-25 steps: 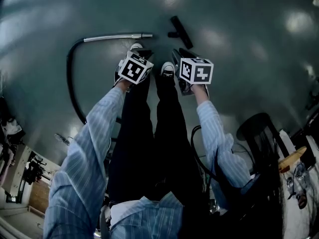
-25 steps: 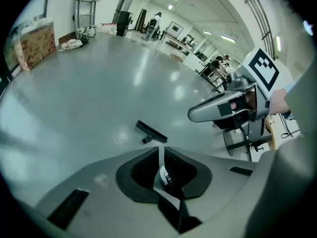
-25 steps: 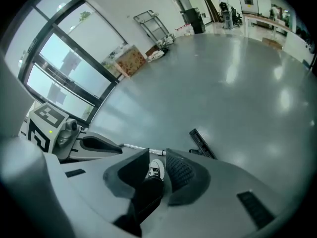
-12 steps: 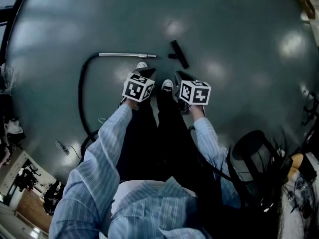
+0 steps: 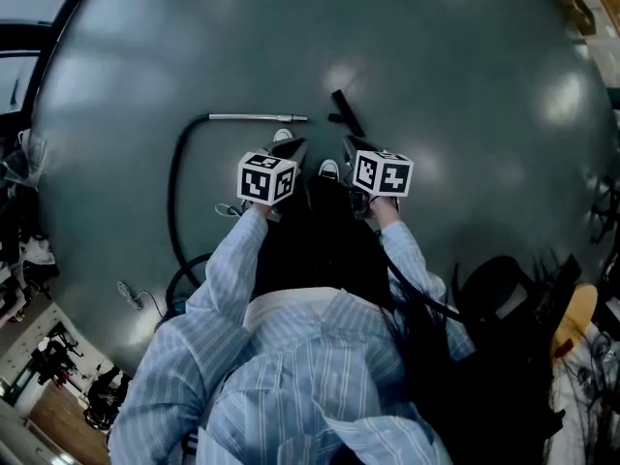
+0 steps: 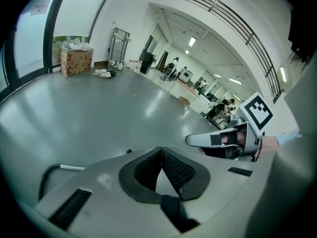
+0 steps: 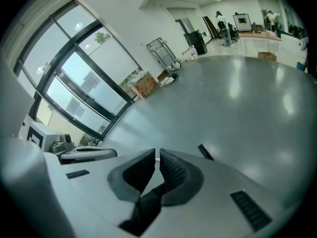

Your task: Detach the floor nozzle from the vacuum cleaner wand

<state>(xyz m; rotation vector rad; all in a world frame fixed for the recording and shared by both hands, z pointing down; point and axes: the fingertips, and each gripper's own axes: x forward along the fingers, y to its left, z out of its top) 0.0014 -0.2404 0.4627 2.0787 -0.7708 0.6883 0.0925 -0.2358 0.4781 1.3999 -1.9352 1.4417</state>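
On the floor (image 5: 465,76), beyond both grippers, the floor nozzle (image 5: 346,111) is lying just right of the wand (image 5: 254,117), detached, its long axis running far-left to near-right. The left gripper (image 6: 160,157) and right gripper (image 7: 155,160) are hovering above, jaws together on nothing, the right one nearer.
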